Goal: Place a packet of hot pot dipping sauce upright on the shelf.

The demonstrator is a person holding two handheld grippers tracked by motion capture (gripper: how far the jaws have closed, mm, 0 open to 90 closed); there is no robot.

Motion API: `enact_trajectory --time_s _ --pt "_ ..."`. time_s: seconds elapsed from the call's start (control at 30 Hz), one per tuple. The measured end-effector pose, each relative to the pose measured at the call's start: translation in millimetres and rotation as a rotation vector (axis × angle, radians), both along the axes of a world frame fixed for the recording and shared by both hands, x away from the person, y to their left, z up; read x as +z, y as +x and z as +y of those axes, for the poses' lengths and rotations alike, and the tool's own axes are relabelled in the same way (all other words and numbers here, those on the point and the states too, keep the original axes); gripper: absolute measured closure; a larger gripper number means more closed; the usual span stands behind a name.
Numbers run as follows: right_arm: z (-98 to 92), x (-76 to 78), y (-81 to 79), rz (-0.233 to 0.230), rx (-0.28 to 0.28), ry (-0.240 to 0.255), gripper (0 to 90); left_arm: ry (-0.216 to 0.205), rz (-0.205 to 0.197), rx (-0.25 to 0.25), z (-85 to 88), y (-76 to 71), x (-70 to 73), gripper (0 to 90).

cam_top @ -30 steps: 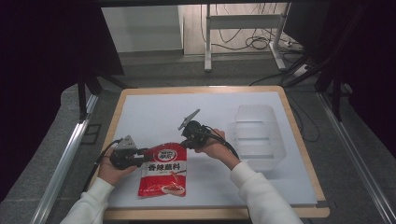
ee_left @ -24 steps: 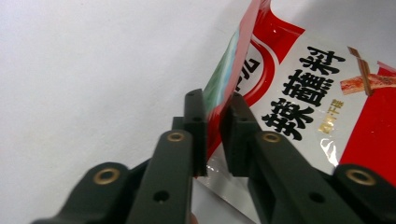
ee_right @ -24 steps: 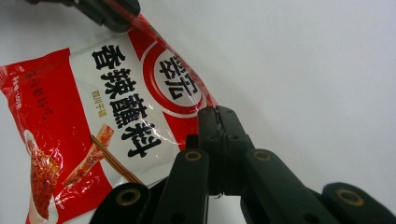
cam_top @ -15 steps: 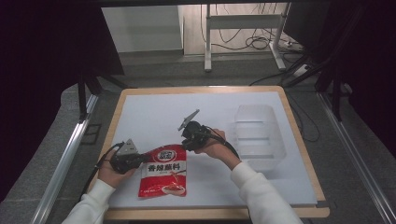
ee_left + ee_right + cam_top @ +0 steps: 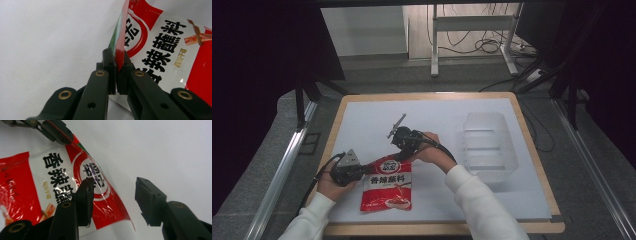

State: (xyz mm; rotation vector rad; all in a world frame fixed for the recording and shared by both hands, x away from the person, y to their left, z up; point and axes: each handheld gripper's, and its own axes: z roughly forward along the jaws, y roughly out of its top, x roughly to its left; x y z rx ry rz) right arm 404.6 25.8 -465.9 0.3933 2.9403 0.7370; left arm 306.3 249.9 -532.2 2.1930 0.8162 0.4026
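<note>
A red and white sauce packet [image 5: 386, 185] with black Chinese characters lies on the white table top near the front. My left gripper [image 5: 362, 170] is shut on the packet's upper left corner; in the left gripper view the packet [image 5: 160, 47] edge stands pinched between the two black jaws of that gripper [image 5: 116, 65]. My right gripper [image 5: 399, 152] hovers at the packet's top edge, open. In the right gripper view that gripper [image 5: 113, 192] has one jaw over the packet [image 5: 57, 187] and the other over bare table. The left gripper [image 5: 53, 130] shows at top left there.
A clear plastic bin [image 5: 487, 145] stands on the table's right half. The white table top [image 5: 362, 120] has a wooden rim [image 5: 532, 150]. Black cables trail from both grippers. Floor rails and a metal stand lie beyond the table.
The right gripper has dropped slightly toward the packet's top edge. The left gripper and packet have stayed in place.
</note>
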Motion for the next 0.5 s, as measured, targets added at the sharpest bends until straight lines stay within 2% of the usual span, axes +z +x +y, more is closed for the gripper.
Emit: enact_trajectory --time_s 0.03,0.07,0.1,0.13,0.17,0.2,0.23,0.27,0.4,0.5 --pt "0.0 0.0 0.0 0.000 0.000 0.000 52.0 -0.001 0.002 0.000 0.3 0.2 -0.1 88.2" --pt "6.1 -5.4 0.7 0.004 0.013 -0.032 58.6 -0.003 0.004 0.002 0.6 0.3 -0.3 88.0" --pt "6.1 -5.4 0.7 0.004 0.013 -0.032 58.6 -0.003 0.004 0.002 0.6 0.3 -0.3 88.0" --pt "10.8 -11.1 2.7 0.011 0.021 -0.056 63.4 -0.002 0.004 0.001 0.6 0.2 -0.1 87.8" --pt "10.8 -11.1 2.7 0.011 0.021 -0.056 63.4 -0.002 0.003 0.002 0.7 0.0 0.0 87.8" --pt "14.2 -15.7 4.5 0.028 0.034 -0.068 69.2 -0.011 0.005 0.007 0.5 -0.2 0.1 87.6" --pt "14.2 -15.7 4.5 0.028 0.034 -0.068 69.2 -0.011 0.005 0.007 0.5 -0.2 0.1 87.6" --pt "16.2 -18.9 5.6 0.037 0.043 -0.081 76.2 -0.010 0.006 0.006 0.7 -0.1 0.1 87.5" --pt "16.5 -20.5 5.2 0.047 0.059 -0.087 82.2 -0.008 0.007 0.007 0.7 0.2 -0.1 87.3" --pt "15.4 -18.7 3.2 0.035 0.078 -0.081 87.0 -0.012 0.005 0.014 1.8 0.7 0.6 86.4"
